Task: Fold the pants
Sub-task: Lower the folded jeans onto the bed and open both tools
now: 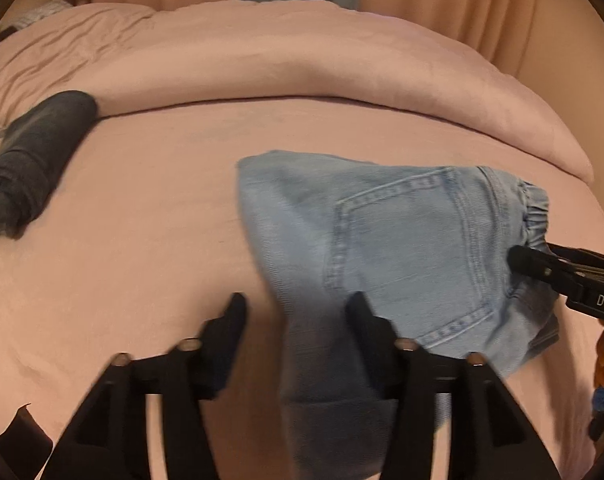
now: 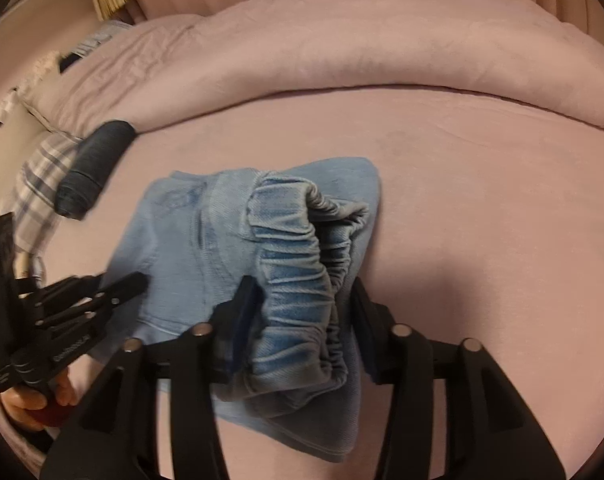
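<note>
Jeans [image 1: 402, 248] on pink bedsheet [image 1: 150, 216]

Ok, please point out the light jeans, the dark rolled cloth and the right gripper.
light jeans [image 1: 402, 232], left wrist view, on the back pocket.
dark rolled cloth [image 1: 34, 160], left wrist view, on its middle.
right gripper [image 2: 302, 300], right wrist view, between its fingertips.

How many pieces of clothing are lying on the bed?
2. The light blue jeans lie folded in the middle of the bed, near the camera. A dark rolled garment lies further back on the left, beside the plaid pillow. Others may be hidden.
</note>
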Tool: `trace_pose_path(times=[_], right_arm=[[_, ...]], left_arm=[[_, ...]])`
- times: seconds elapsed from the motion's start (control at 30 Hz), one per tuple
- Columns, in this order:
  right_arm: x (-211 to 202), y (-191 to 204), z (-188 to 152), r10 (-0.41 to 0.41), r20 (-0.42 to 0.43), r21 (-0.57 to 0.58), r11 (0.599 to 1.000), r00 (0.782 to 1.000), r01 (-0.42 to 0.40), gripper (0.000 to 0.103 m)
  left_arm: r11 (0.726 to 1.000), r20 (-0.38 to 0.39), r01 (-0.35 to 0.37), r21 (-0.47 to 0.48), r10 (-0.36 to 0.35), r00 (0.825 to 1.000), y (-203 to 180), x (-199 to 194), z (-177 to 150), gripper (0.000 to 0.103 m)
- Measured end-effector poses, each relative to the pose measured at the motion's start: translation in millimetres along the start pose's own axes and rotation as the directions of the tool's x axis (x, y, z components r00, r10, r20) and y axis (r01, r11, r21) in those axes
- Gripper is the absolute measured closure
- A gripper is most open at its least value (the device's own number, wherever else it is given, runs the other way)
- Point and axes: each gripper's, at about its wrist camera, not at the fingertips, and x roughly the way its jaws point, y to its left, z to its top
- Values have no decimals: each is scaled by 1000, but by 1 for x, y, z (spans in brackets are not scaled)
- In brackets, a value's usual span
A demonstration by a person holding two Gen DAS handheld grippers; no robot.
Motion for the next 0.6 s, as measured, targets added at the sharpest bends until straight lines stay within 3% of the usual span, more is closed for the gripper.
trace_pose_path(times=[0.1, 0.2, 0.33, 0.37, 0.43, 0.5, 0.57, 0.6], right_arm=[[-12, 2, 2, -98, 19, -41, 994, 995, 98, 40], [-32, 15, 3, -180, 104, -103, 976, 978, 191, 39], [-56, 40, 11, -298, 278, -171, 920, 913, 352, 39], [-60, 45, 13, -287, 312, -183, 917, 906, 354, 36], [-58, 51, 18, -202, 295, -230, 933, 934, 275, 38], [-42, 53, 22, -128, 220, -260, 948, 967, 185, 51], [-19, 50, 24, -155, 167, -273, 942, 974, 197, 56], [-8, 47, 24, -173, 146, -274, 939, 974, 208, 52]], left_arm=[[1000, 30, -25, 2, 25, 999, 0, -16, -3, 45], [999, 89, -49, 23, 46, 995, -5, -32, -5, 45], [999, 153, -8, 51, 0, 988, -15, -49, -6, 43], [998, 144, 16, 62, -25, 989, -19, -47, -5, 42], [995, 99, 61, 74, -68, 993, -25, -35, -6, 42], [993, 66, 67, 93, -73, 995, -30, -23, -11, 42], [991, 15, 44, 124, -46, 999, -34, -4, -17, 42], [991, -5, 45, 127, -44, 999, -33, 4, -20, 42]])
